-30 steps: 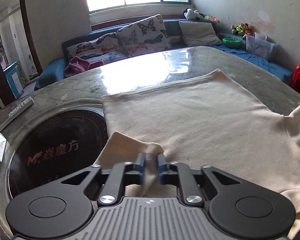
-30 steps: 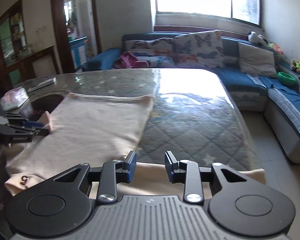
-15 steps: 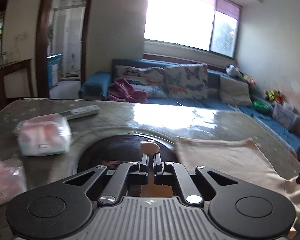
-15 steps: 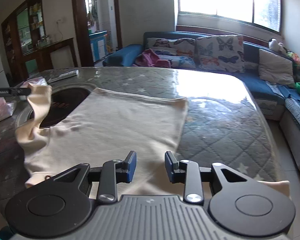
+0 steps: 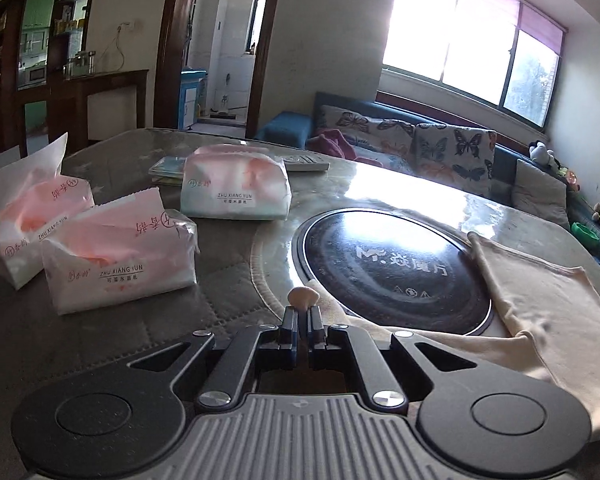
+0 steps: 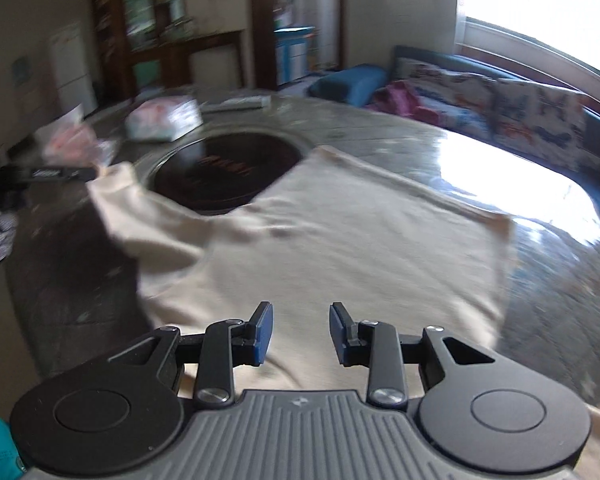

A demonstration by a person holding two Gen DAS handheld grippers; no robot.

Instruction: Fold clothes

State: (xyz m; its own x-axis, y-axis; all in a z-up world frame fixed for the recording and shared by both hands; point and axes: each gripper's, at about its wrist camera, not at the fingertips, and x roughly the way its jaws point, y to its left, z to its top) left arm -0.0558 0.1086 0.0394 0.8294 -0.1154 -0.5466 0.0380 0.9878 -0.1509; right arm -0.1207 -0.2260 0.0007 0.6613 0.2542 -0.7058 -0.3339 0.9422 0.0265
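My left gripper [image 5: 302, 320] has its jaws pinched tight on the sleeve tip [image 5: 302, 298] of the cream shirt [image 6: 340, 256], drawn out past the black hotplate [image 5: 392, 264] so the sleeve spreads for folding. My right gripper [image 6: 300, 332] hovers over the shirt's body, just beside the hotplate on the worktop [image 6: 560, 296], jaws wide apart and empty, ready to take hold.

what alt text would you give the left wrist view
The left gripper is shut on a pinch of the cream shirt, which trails right past a round black hotplate set in the table; three tissue packs sit to the left.
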